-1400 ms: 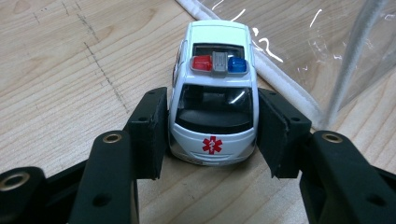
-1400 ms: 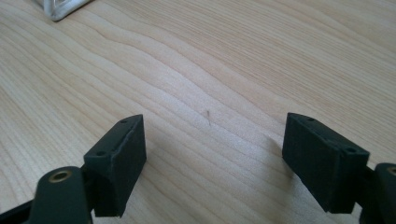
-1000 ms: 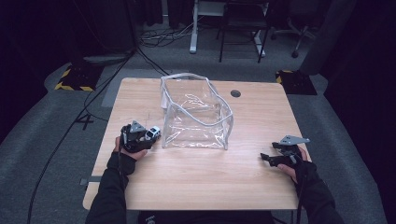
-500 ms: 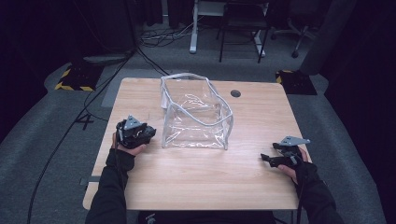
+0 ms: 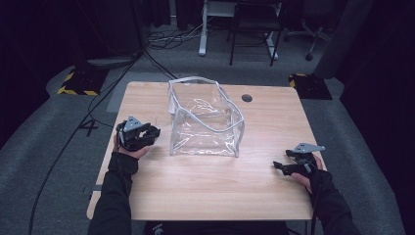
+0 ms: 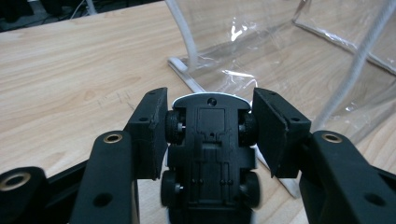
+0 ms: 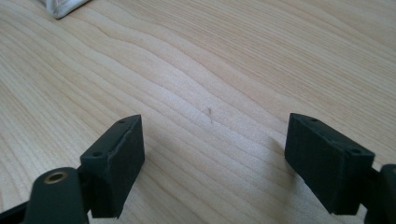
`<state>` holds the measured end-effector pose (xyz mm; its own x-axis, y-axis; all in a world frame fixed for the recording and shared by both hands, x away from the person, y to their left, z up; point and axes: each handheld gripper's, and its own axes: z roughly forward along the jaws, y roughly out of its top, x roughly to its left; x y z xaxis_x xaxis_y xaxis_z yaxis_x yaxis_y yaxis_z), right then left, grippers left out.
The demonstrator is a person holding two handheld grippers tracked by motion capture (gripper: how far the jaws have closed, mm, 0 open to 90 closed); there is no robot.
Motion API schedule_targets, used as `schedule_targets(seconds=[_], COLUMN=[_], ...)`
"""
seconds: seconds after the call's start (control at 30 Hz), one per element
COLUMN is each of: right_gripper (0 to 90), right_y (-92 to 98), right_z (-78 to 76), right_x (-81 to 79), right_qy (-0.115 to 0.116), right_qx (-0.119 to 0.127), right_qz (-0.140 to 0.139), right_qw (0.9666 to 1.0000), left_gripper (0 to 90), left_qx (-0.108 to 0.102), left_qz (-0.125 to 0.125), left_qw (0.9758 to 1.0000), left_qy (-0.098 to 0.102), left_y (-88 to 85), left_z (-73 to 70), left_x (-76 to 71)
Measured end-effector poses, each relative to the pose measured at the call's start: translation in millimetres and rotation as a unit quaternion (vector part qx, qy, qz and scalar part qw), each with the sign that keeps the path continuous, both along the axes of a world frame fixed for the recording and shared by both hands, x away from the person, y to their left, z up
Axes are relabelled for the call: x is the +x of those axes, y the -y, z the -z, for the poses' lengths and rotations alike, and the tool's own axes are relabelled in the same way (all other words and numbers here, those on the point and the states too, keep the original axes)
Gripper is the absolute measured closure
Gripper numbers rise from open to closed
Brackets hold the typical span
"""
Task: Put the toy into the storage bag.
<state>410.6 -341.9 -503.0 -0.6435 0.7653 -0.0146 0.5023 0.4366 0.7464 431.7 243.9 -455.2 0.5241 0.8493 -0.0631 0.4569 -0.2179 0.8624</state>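
Left tool (image 6: pixel 210 135) clamped on toy car (image 6: pixel 211 154): black underside facing camera, four black wheels, white body edge. Held above tabletop (image 5: pixel 205 191), just left of clear bag (image 5: pixel 205 120). Right tool (image 7: pixel 212 158) wide open, empty.

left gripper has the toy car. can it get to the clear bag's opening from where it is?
Probably yes. The left gripper, shut on the toy car, sits right beside the clear bag, whose top stands open. Nothing lies between; it would only need to clear the white rim.
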Motion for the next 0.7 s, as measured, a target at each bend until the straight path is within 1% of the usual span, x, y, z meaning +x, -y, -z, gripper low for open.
schedule_targets(seconds=[0.13,0.17,0.27,0.33,0.4,0.43,0.53,0.6,0.63,0.67,0.7], right_gripper=[20.4,20.4,20.5,20.5,20.4,20.5,20.4,20.5,20.5,20.4,20.4], right_y=[0.0,0.0,0.0,0.0,0.0,0.0,0.0,-0.1,0.0,-0.1,0.0], right_z=[0.0,0.0,0.0,0.0,0.0,0.0,0.0,0.0,0.0,0.0,0.0], right_x=[-0.1,0.0,0.0,0.0,0.0,-0.1,0.0,-0.1,0.0,-0.1,0.0], right_qy=[0.000,0.000,0.000,0.000,0.000,0.000,0.000,0.000,0.000,0.000,0.000], right_qx=[0.000,0.000,0.000,0.000,0.000,0.000,0.000,0.000,0.000,0.000,0.000], right_qz=[0.000,0.000,0.000,0.000,0.000,0.000,0.000,0.000,0.000,0.000,0.000], right_qw=[1.0000,1.0000,1.0000,1.0000,1.0000,1.0000,1.0000,1.0000,1.0000,1.0000,1.0000], left_gripper=[48.3,48.3,48.3,48.3,48.3,48.3,48.3,48.3,48.3,48.3,48.3], left_qx=[-0.008,0.000,0.007,0.002,0.003,0.004,0.001,-0.005,-0.005,-0.005,-0.001], left_qz=[-0.005,-0.005,-0.006,-0.007,-0.006,-0.007,-0.006,-0.004,-0.004,-0.003,-0.003], left_qw=[0.9999,1.0000,1.0000,1.0000,0.9999,0.9999,1.0000,0.9999,0.9999,0.9999,0.9999], left_qy=[0.005,0.006,0.003,0.004,0.008,0.005,0.001,0.008,0.008,0.011,0.013], left_y=[-2.5,-2.2,-0.7,0.3,0.4,0.7,0.1,1.4,1.4,4.3,4.9], left_z=[-4.7,-6.1,-9.0,-11.8,-13.3,-15.1,-17.3,-22.2,-22.2,-26.0,-28.1], left_x=[3.7,4.9,10.2,13.2,14.5,19.0,23.3,28.2,28.2,30.5,32.0])
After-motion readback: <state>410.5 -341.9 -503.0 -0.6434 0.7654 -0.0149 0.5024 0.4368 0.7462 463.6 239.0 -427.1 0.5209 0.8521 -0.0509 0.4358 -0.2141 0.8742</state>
